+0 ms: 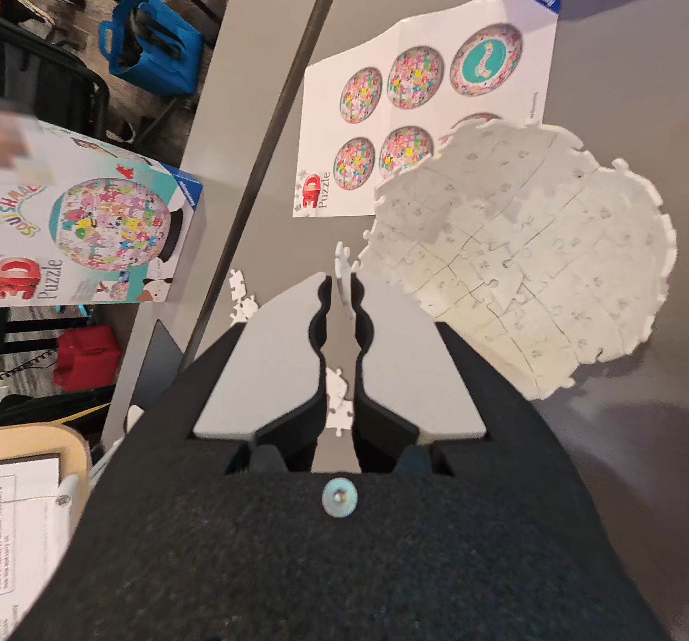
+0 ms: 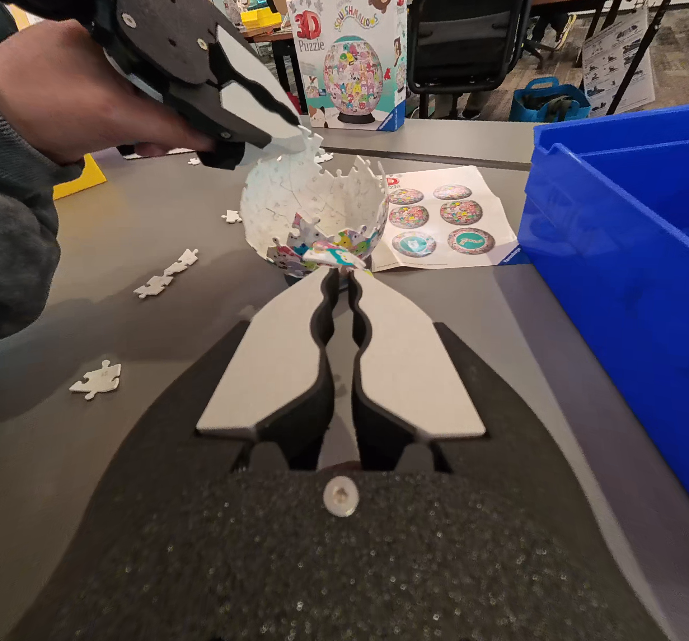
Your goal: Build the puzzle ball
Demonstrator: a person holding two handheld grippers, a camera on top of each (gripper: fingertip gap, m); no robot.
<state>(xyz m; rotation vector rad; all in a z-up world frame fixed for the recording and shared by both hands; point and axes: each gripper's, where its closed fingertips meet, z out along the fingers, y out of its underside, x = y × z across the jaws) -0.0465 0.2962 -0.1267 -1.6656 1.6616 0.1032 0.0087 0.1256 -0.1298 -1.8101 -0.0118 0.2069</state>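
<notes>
Centrally, on a grey desk (image 2: 428, 324), sits the half-built ball (image 2: 313, 212), an open white shell showing its inside, colourful outside at the bottom. A blue bin (image 2: 604, 220) fills the right; the puzzle box (image 2: 350, 56) stands at upper centre. The left gripper (image 2: 298, 130), upper left, has its jaws pinched on a white piece (image 2: 313, 141) at the shell's rim. The right gripper (image 2: 343, 272), jaws nearly closed, grips a colourful piece (image 2: 332, 257) at the near lower edge. Pressing either piece hard could likely buckle the thin shell or pop joined pieces apart.
</notes>
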